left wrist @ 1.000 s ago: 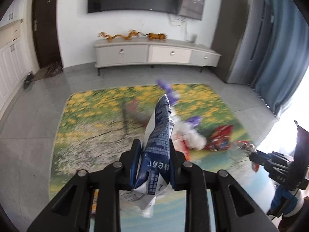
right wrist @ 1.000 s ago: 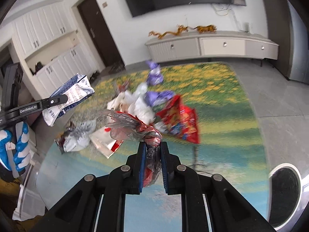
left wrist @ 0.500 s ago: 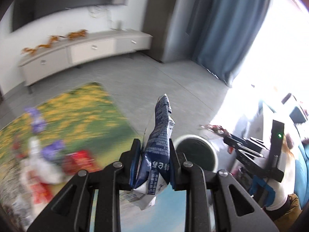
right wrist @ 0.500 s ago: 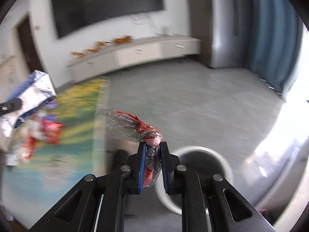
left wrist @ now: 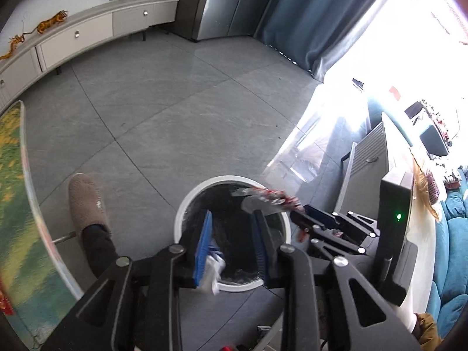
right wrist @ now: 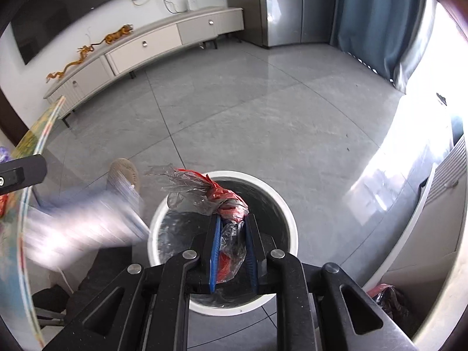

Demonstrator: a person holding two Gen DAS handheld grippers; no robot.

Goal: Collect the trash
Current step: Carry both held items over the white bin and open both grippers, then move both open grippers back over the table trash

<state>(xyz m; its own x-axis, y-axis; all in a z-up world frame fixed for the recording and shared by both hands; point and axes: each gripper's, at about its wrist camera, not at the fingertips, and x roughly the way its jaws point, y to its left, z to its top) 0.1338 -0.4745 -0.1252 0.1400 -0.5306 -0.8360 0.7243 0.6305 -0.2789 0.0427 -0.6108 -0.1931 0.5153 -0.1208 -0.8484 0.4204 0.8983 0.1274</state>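
now both grippers hang over the round white trash bin w/ black liner (left wrist: 187, 204) on the grey tile floor (left wrist: 163, 111). left gripper (left wrist: 232, 241): blue-padded fingers (left wrist: 204, 241) spread wide apart, nothing clamped between them. the blue-and-white crinkled snack bag (left wrist: 212, 269) shows just below the left pad, at the bin's near rim; whether it touches the pad, can't tell. in the right wrist view the same bag is a pale blurred streak (right wrist: 87, 225) left of the bin (right wrist: 280, 193).

right gripper (right wrist: 232, 247): fingers closed on the clear-and-red crumpled plastic wrapper (right wrist: 222, 204), which bunches up above the pads and sits over the bin opening. in the left view that gripper (left wrist: 301, 213) comes in from the right, wrapper (left wrist: 269, 196) poking over the bin's far-right rim.

person's brown slipper (left wrist: 86, 201) rests on the floor left of the bin. table edge w/ green-yellow printed top (left wrist: 17, 204) runs along the far left. long grey-white tv cabinet (right wrist: 152, 44) against the far wall, blue curtains (left wrist: 310, 14) by the bright window.
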